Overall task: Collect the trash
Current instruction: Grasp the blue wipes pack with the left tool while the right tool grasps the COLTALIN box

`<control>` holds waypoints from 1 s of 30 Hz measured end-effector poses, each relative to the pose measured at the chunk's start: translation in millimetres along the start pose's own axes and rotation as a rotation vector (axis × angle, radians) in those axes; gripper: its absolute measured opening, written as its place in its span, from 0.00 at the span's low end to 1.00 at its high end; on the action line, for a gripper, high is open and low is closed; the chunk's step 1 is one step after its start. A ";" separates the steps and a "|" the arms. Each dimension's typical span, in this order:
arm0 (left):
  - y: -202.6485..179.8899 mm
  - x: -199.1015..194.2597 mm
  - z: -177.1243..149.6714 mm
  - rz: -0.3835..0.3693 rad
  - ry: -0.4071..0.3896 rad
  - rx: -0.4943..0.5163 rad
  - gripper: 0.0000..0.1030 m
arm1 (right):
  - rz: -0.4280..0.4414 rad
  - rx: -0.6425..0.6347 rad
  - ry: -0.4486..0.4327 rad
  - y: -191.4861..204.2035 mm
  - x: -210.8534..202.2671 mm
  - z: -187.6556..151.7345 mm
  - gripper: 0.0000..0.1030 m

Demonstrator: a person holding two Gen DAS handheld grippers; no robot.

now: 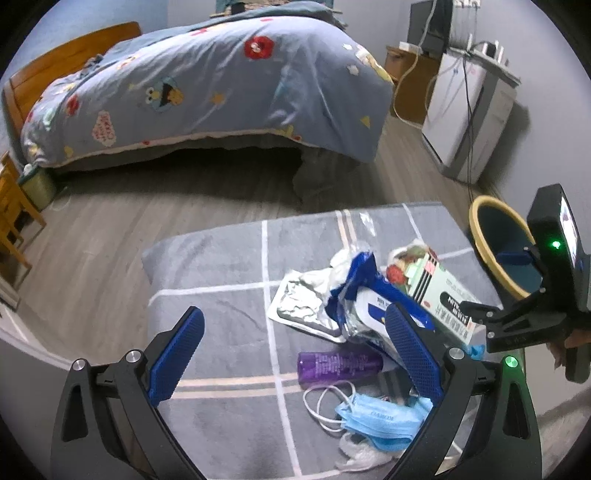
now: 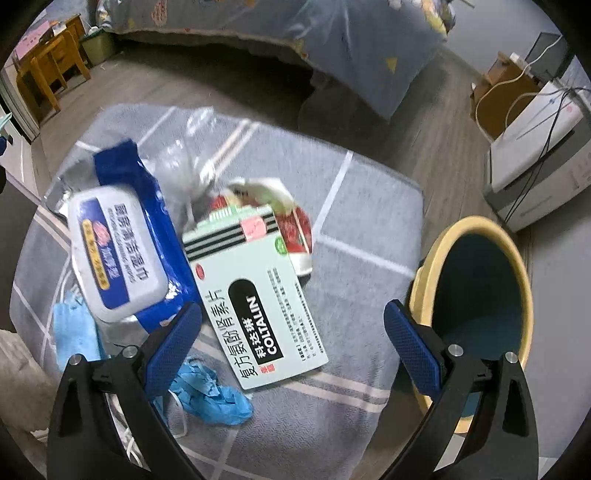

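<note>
- Left tongs (image 1: 293, 354) released, empty, above purple bottle (image 1: 340, 365) and blue mask (image 1: 380, 421).
- Right tongs (image 2: 293, 347) released, empty, over Coltalin box (image 2: 258, 295); yellow-rimmed bin (image 2: 476, 295) just beside.

Home bedroom: bed (image 1: 207, 85) with cartoon-print quilt, wooden headboard (image 1: 62, 59), wood-plank floor (image 1: 110, 221), wooden chair (image 2: 48, 70).

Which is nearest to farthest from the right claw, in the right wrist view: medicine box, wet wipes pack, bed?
1. Medicine box: just ahead of the right claw, between its fingers.
2. Wet wipes pack: farther, upper left.
3. Bed: far back, across the floor.
</note>
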State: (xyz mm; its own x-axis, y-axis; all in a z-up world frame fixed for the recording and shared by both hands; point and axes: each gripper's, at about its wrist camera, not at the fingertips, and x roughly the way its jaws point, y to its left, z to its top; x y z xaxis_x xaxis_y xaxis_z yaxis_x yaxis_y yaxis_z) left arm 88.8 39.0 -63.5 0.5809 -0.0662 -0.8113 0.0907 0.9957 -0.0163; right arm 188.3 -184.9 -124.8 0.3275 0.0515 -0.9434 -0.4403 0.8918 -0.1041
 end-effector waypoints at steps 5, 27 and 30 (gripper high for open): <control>-10.5 9.2 1.5 -0.011 0.025 0.026 0.94 | 0.042 0.019 0.045 -2.3 15.1 -2.4 0.94; -24.0 88.2 19.1 -0.109 0.227 0.009 0.43 | 0.134 -0.087 0.107 6.9 57.5 10.6 0.80; -27.3 86.7 21.3 -0.108 0.222 0.029 0.25 | 0.140 -0.093 0.111 4.5 59.8 9.9 0.74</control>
State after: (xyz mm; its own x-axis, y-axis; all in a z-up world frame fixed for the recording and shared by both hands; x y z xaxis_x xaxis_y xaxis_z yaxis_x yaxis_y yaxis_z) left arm 153.9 4.6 -121.0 0.3747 -0.1531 -0.9144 0.1678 0.9812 -0.0955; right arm 214.3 -173.4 -178.5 0.1657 0.1175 -0.9791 -0.5524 0.8336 0.0066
